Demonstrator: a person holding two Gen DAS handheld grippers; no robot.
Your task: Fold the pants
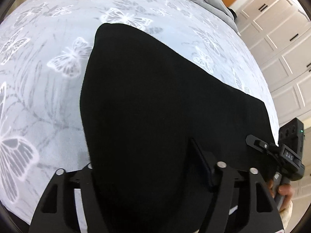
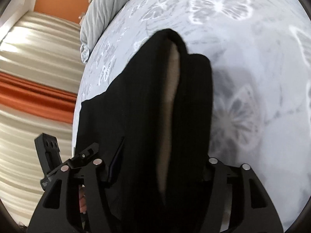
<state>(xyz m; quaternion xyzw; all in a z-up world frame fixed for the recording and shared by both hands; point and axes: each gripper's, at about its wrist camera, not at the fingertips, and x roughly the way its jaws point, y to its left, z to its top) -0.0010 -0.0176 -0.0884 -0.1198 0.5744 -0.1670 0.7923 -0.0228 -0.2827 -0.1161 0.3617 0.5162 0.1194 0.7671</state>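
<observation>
Black pants (image 1: 155, 97) lie on a pale bedsheet (image 1: 48, 97) printed with butterflies. My left gripper (image 1: 141, 149) stands over their near end with its jaws wide. One finger (image 1: 200, 161) shows on top of the cloth; the other is hidden under it. In the right wrist view the pants (image 2: 140, 97) are bunched lengthwise, with a beige inner strip (image 2: 171, 97) showing. My right gripper (image 2: 165, 145) straddles that bunch with its jaws apart. Its left finger (image 2: 116, 155) is visible and the other is covered by cloth. Neither gripper's pads visibly press the cloth.
A grey pillow (image 2: 101, 9) lies at the far end of the bed. White cabinet doors (image 1: 281, 38) stand past the bed's right edge. Cream and orange curtains (image 2: 29, 77) hang past the left edge. A hand (image 1: 283, 190) holds the right gripper's handle.
</observation>
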